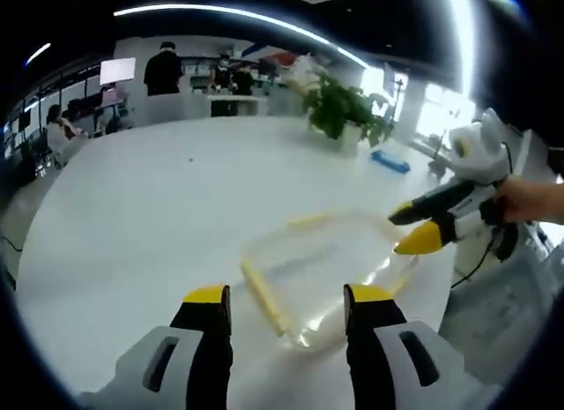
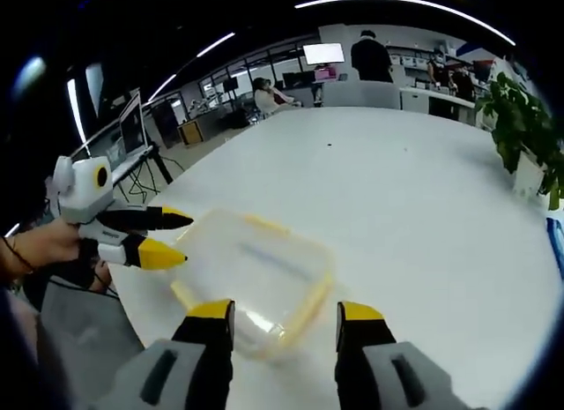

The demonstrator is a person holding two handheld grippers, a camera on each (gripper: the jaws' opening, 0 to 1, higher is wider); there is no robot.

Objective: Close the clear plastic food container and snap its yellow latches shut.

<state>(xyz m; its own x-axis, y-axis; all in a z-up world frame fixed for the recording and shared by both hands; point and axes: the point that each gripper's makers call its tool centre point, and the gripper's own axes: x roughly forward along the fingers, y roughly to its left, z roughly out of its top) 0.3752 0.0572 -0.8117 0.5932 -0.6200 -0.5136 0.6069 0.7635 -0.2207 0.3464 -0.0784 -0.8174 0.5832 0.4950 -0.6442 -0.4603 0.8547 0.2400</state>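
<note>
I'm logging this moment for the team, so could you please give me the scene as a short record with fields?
surface: white table
container: clear plastic food container with yellow latches, lying on the table near its edge
left gripper: open, jaws either side of the container's near end
right gripper: open, at the opposite end
background: potted plant, blue object, people at desks
</note>
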